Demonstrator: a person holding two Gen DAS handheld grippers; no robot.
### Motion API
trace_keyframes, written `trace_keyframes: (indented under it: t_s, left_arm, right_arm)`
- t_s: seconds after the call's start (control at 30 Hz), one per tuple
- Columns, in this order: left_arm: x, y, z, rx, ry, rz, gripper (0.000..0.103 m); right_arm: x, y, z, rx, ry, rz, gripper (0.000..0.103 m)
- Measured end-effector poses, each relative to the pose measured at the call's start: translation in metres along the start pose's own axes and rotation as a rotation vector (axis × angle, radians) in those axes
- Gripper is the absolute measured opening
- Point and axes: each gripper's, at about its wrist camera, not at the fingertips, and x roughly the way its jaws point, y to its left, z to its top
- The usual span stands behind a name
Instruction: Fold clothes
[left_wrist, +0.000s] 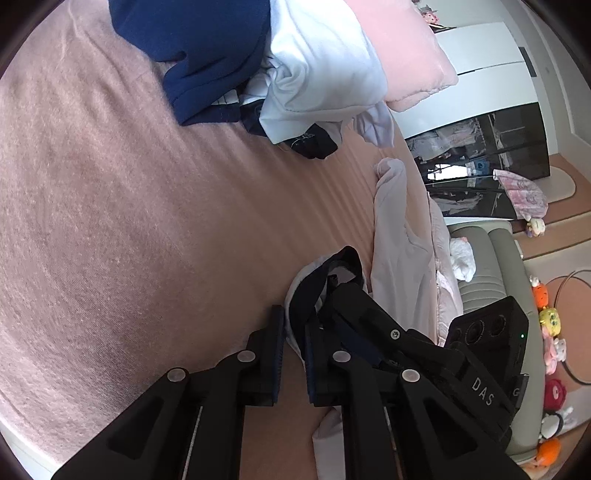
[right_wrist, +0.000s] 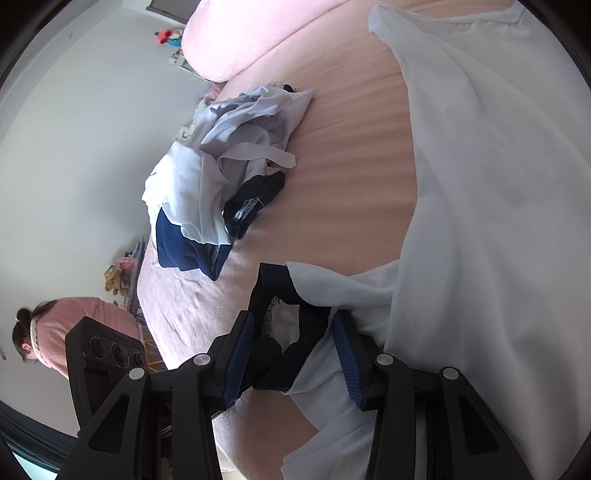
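A white shirt (right_wrist: 498, 184) with a navy collar (left_wrist: 306, 295) lies on the pink bed (left_wrist: 110, 184). My left gripper (left_wrist: 295, 325) is shut on a bunched white fold at the collar. In the right wrist view the right gripper (right_wrist: 293, 321) stands over the same collar (right_wrist: 295, 354). Its blue pads (right_wrist: 347, 362) are wide apart, with navy trim and white cloth lying loosely between them. The right gripper's black body (left_wrist: 388, 332) crosses close beside my left fingers. The rest of the shirt spreads out to the right.
A heap of navy and white clothes (right_wrist: 207, 184) sits farther up the bed, beside a pink pillow (left_wrist: 406, 48). A pale pink garment (left_wrist: 395, 229) lies along the bed's edge. A person in a pink top (right_wrist: 74, 321) stands beside the bed. Plush toys (left_wrist: 550, 321) line the floor.
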Motion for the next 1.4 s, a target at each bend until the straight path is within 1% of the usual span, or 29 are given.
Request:
trace_keyframes:
  t_s: [0.1, 0.13, 0.17, 0.2, 0.23, 0.27, 0.37, 0.47, 0.53, 0.57, 0.63, 0.67, 0.7, 0.83, 0.97, 1.03, 1.1, 1.13, 1.17, 1.2, 1.27, 1.3, 1.33, 1.4]
  left_arm:
    - [-0.004, 0.004, -0.001, -0.012, 0.004, -0.017, 0.008]
    - [-0.005, 0.005, -0.001, -0.011, 0.004, -0.019, 0.008]
    - [-0.005, 0.004, -0.002, -0.007, 0.002, -0.019, 0.008]
    - [-0.005, 0.004, -0.002, -0.005, 0.002, -0.019, 0.008]
    - [-0.005, 0.003, -0.002, -0.004, 0.002, -0.021, 0.008]
    - [-0.005, 0.003, -0.002, -0.001, 0.005, -0.021, 0.008]
    - [-0.008, 0.001, -0.001, 0.007, 0.025, -0.02, 0.009]
    - [-0.009, -0.002, 0.0, 0.002, 0.053, -0.016, 0.012]
    - [-0.008, -0.002, 0.003, -0.026, 0.064, -0.042, 0.02]
    - [-0.008, -0.001, 0.004, -0.043, 0.065, -0.06, 0.027]
    - [-0.008, -0.003, 0.005, -0.064, 0.056, -0.098, 0.046]
    - [-0.008, -0.006, 0.005, -0.067, 0.051, -0.113, 0.05]
    - [-0.008, -0.009, 0.005, -0.059, 0.047, -0.115, 0.056]
    - [-0.003, -0.024, 0.005, -0.009, 0.026, -0.085, 0.056]
    - [-0.001, -0.028, 0.001, -0.043, 0.012, -0.117, 0.054]
    - [-0.002, -0.029, -0.002, -0.051, 0.015, -0.13, 0.038]
    - [-0.003, -0.032, -0.004, -0.039, 0.037, -0.144, 0.033]
    - [-0.003, -0.034, -0.005, -0.019, 0.046, -0.144, 0.033]
    - [-0.002, -0.036, -0.006, 0.0, 0.051, -0.117, 0.033]
    - [0.0, -0.037, -0.007, 0.019, 0.054, -0.078, 0.034]
    - [0.005, -0.037, -0.008, 0.042, 0.072, -0.003, 0.04]
    - [0.009, -0.034, -0.008, 0.031, 0.084, 0.001, 0.041]
    - [0.013, -0.03, -0.009, 0.015, 0.092, -0.012, 0.042]
    - [0.013, -0.024, -0.008, -0.009, 0.099, -0.061, 0.047]
  right_arm:
    - [0.002, 0.005, -0.001, -0.041, -0.008, -0.04, 0.044]
    - [0.002, 0.007, -0.001, -0.056, -0.012, -0.057, 0.04]
    - [0.003, 0.009, -0.002, -0.073, -0.017, -0.081, 0.029]
    - [0.003, 0.009, -0.003, -0.089, -0.023, -0.125, 0.018]
    - [0.003, 0.007, -0.004, -0.087, -0.028, -0.156, 0.001]
    - [0.002, 0.001, -0.003, -0.06, -0.03, -0.134, 0.001]
    - [-0.005, -0.02, 0.0, 0.062, -0.027, -0.015, 0.001]
    - [-0.008, -0.027, 0.0, 0.102, -0.031, 0.052, 0.004]
    - [-0.01, -0.029, -0.001, 0.117, -0.031, 0.087, 0.004]
    - [-0.011, -0.03, -0.002, 0.129, -0.032, 0.115, 0.004]
    - [-0.013, -0.033, -0.004, 0.156, -0.033, 0.171, 0.004]
    - [-0.013, -0.034, -0.004, 0.177, -0.035, 0.205, 0.004]
    - [-0.014, -0.036, -0.005, 0.198, -0.041, 0.242, 0.004]
    - [-0.021, -0.041, -0.007, 0.263, -0.06, 0.331, 0.004]
    - [-0.034, -0.042, -0.01, 0.279, -0.089, 0.345, 0.004]
    - [-0.043, -0.042, -0.013, 0.274, -0.107, 0.345, 0.004]
    - [-0.051, -0.04, -0.014, 0.254, -0.123, 0.32, 0.005]
    - [-0.055, -0.039, -0.015, 0.243, -0.132, 0.308, 0.005]
    - [-0.058, -0.039, -0.015, 0.23, -0.145, 0.296, 0.005]
    - [-0.06, -0.039, -0.015, 0.225, -0.152, 0.293, 0.005]
    - [-0.06, -0.042, -0.014, 0.234, -0.146, 0.312, 0.005]
    - [-0.06, -0.043, -0.014, 0.239, -0.143, 0.322, 0.005]
    - [-0.059, -0.044, -0.014, 0.243, -0.139, 0.323, 0.005]
    - [-0.056, -0.048, -0.016, 0.256, -0.124, 0.312, 0.005]
